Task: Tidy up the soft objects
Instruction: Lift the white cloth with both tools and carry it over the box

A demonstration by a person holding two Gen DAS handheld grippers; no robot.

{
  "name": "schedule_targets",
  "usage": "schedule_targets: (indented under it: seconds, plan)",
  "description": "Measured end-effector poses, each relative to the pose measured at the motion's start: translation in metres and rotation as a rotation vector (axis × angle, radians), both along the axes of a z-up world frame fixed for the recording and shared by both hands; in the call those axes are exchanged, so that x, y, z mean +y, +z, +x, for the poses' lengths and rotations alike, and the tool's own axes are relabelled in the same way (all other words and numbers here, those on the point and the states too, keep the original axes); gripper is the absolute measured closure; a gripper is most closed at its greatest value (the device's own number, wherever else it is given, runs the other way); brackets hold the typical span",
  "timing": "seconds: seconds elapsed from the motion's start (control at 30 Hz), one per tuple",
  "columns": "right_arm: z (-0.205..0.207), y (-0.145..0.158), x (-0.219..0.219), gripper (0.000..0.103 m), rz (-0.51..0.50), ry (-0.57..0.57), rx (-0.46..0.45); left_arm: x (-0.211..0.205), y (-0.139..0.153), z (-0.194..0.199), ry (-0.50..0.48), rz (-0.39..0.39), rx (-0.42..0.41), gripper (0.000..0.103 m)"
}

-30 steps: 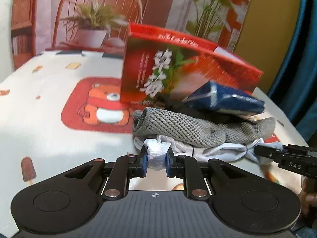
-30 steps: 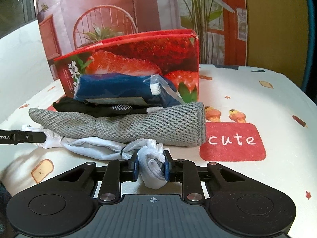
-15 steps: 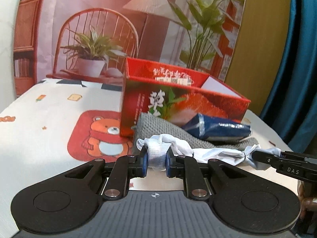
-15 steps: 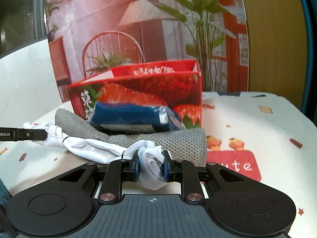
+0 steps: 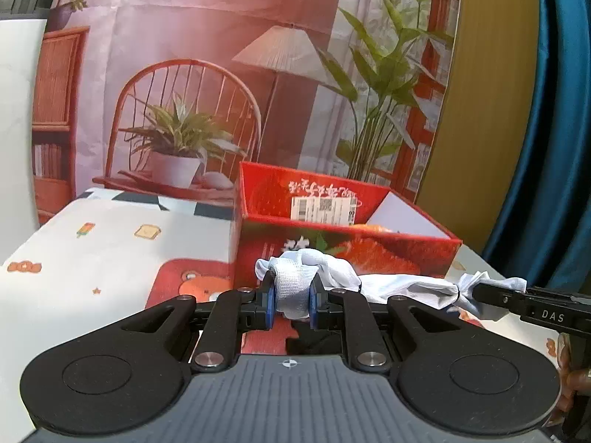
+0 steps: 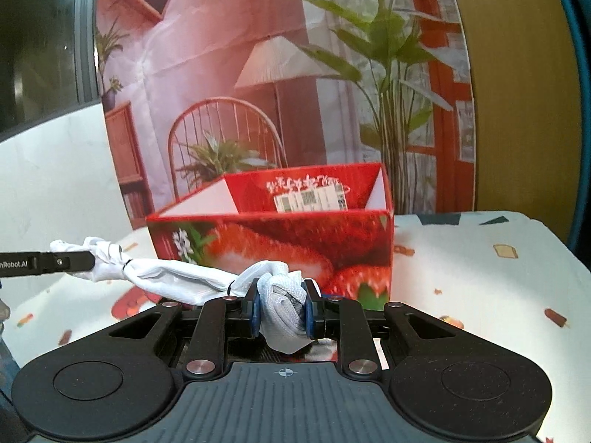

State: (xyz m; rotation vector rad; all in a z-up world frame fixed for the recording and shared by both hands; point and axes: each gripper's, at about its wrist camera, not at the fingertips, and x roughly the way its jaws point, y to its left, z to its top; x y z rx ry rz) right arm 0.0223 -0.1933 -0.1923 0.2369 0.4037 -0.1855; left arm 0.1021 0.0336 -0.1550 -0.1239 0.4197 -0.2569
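White cloth [image 5: 391, 283] | left tool [image 5: 290, 301], right tool [image 6: 281, 310] clamp ends | apparently airborne

Cloth [image 5: 388, 284] before the box [image 5: 343, 251], box on the table [image 5: 92, 258].

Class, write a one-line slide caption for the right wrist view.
Both tools grip opposite ends of a white cloth, stretched before an open red box.

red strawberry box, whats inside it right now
Inside the red strawberry box only a barcode label on the far wall and white inner walls show; its floor is hidden by the front wall.
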Motion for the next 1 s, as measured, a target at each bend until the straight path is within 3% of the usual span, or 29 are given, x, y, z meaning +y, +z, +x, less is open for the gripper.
schedule_targets:
  seconds: [0.63,1.0]
  plan:
    - [0.039,0.048,-0.034,0.083,-0.036,-0.016,-0.048,-0.017,0.043,0.041,-0.051,0.03,-0.064,0.085]
    - [0.099,0.055,-0.061,0.083,-0.073,-0.033,0.001,-0.036,0.049,0.111,-0.055,0.096,-0.035,0.085]
